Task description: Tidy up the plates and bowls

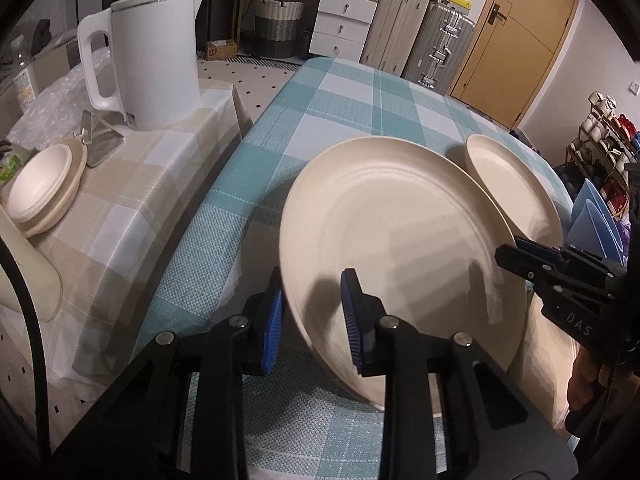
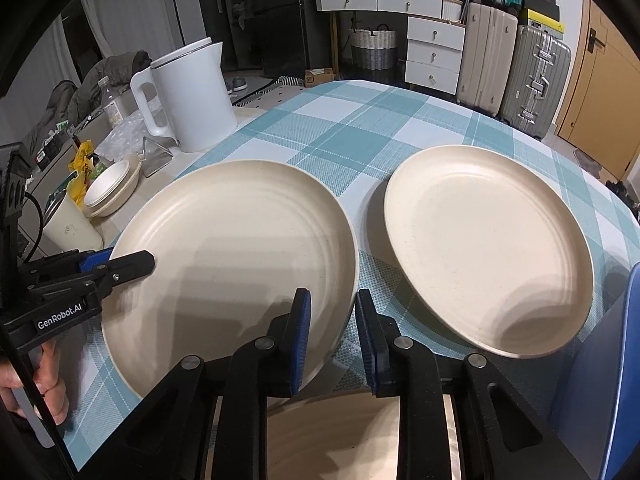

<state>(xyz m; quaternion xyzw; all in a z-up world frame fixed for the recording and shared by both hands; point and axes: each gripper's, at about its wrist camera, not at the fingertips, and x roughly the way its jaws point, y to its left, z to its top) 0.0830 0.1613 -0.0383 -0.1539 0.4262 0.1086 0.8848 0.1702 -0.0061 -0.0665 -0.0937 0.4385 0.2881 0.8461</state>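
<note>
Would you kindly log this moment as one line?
left gripper: shut on near plate rim | right gripper: shut on same rim | far plate: untouched on table

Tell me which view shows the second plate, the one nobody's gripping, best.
The right wrist view: the free plate lies whole and unobstructed on the checked tablecloth. In the left wrist view it sits behind the gripped plate, which hides part of it.

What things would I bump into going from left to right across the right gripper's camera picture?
left gripper clamped on the big plate's rim → big plate → right gripper clamped on that plate's other rim → second plate → blue chair.
</note>
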